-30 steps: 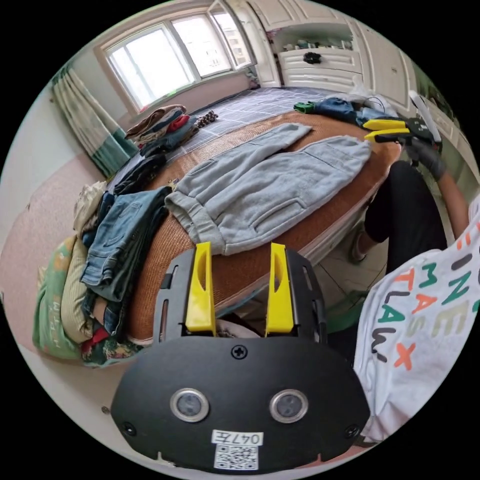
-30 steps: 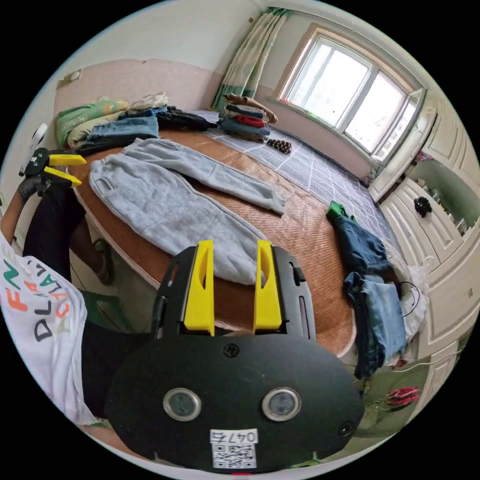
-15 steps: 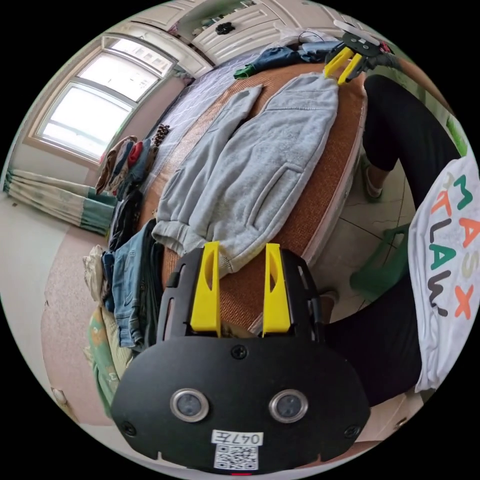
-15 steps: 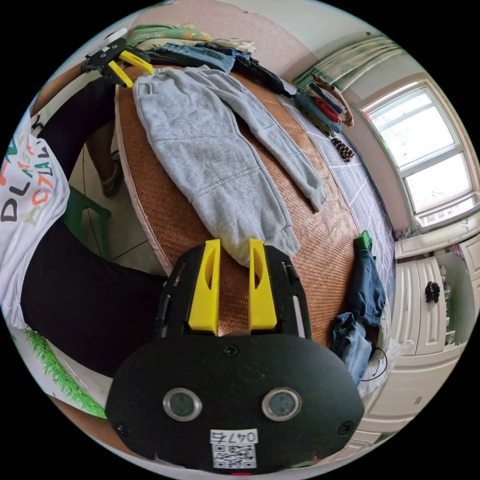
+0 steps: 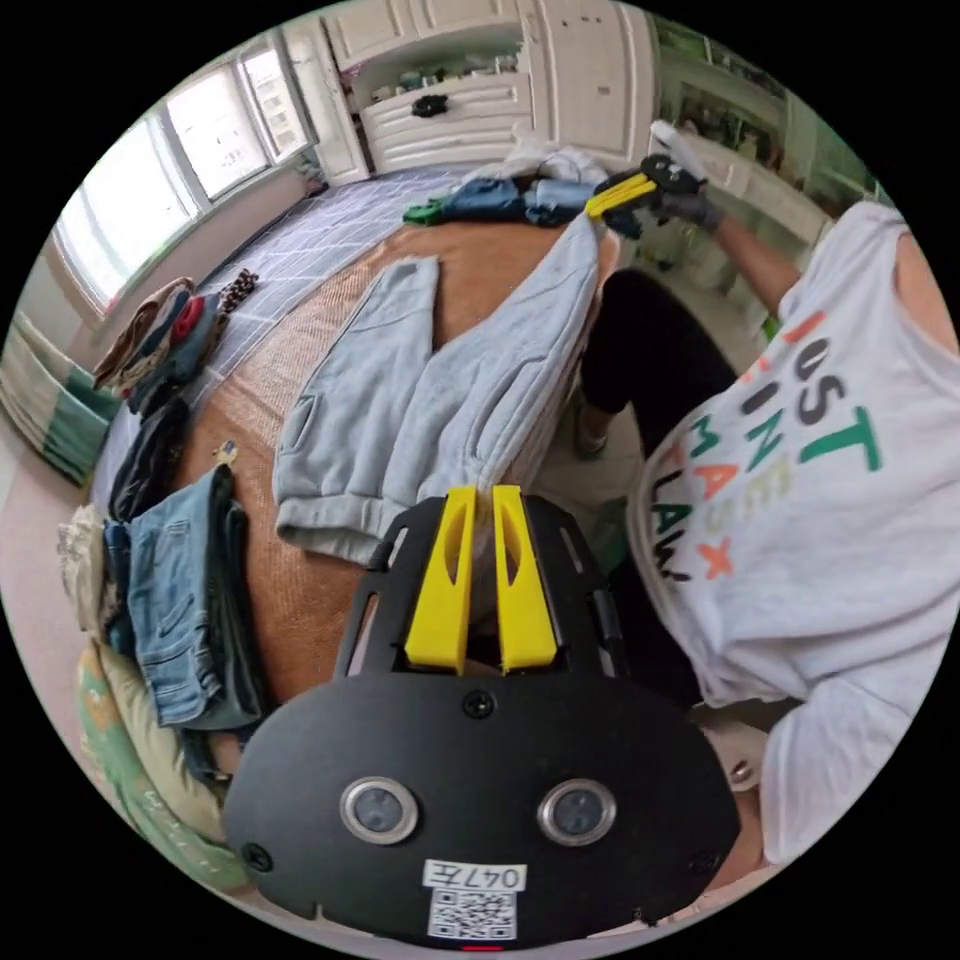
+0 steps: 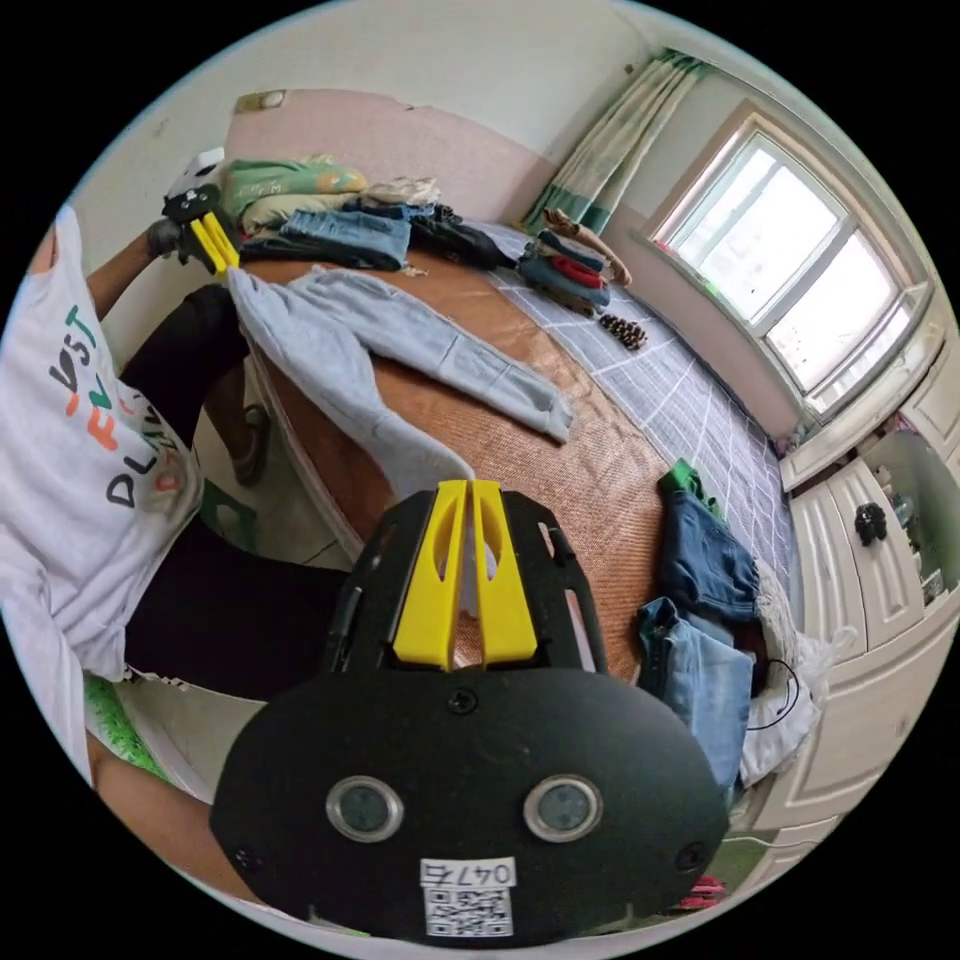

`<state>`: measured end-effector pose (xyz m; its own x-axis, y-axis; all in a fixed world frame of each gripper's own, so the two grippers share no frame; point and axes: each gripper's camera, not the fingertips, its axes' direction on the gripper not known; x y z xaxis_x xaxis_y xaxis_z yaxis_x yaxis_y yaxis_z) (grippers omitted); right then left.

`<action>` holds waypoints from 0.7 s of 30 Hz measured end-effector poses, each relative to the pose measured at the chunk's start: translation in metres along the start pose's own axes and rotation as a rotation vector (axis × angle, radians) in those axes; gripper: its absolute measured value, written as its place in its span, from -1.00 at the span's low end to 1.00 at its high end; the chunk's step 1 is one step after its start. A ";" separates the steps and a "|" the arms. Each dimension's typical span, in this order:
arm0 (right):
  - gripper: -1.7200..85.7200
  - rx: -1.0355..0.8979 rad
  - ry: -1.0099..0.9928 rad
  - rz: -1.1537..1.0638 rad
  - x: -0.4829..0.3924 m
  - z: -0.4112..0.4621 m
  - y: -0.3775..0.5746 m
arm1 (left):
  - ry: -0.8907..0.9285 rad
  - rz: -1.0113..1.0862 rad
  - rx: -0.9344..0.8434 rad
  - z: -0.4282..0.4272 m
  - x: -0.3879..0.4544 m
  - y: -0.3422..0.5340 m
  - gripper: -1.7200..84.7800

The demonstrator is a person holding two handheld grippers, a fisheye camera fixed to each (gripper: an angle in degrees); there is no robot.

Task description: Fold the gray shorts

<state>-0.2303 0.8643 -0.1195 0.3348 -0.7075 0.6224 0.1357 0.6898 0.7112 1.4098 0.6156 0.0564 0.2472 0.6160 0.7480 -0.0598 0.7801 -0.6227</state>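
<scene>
The gray shorts [image 5: 400, 400], long-legged and of sweat fabric, lie on a brown woven mat [image 5: 480, 260]. In the left gripper view my left gripper [image 5: 477, 490] is shut on the near waistband corner. The right gripper [image 5: 600, 210] shows far off, pinching the near leg's hem. The near leg hangs stretched between the two at the mat's edge, while the far leg [image 6: 450, 350] lies flat on the mat. In the right gripper view my right gripper [image 6: 462, 485] is shut on gray cloth, and the left gripper [image 6: 222, 262] grips the waist end.
A person in a white printed shirt [image 5: 820, 500] stands at the mat's edge. Jeans [image 5: 180, 600] are piled beside the waistband, more jeans [image 6: 700, 590] lie past the hems, and a folded pile [image 6: 570, 270] sits by the window. White cabinets [image 5: 470, 110] line the far wall.
Both grippers were open just short of the gray garment's near edge. Now each has shut on it and lifted the near leg off the mat. Both views have swung.
</scene>
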 end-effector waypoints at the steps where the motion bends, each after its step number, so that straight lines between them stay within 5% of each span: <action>1: -0.96 0.023 0.018 0.022 0.020 0.000 -0.004 | 0.065 -0.061 0.066 -0.010 -0.021 0.008 -0.93; 6: -0.96 -0.032 0.096 0.040 0.103 0.064 -0.072 | 0.315 -0.387 0.267 -0.004 -0.162 0.043 -0.92; 14: -0.81 -0.226 0.117 0.373 0.254 0.307 -0.114 | 0.247 -0.773 0.099 0.112 -0.359 0.095 -0.86; 21: -0.81 -0.041 -0.059 0.720 0.287 0.307 0.039 | 0.073 -0.719 0.254 0.067 -0.320 0.155 -0.81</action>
<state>-0.4148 0.6407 0.1874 0.3035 -0.0817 0.9493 -0.0646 0.9923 0.1060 1.2565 0.5465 -0.2644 0.3719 -0.0550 0.9266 -0.0783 0.9928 0.0904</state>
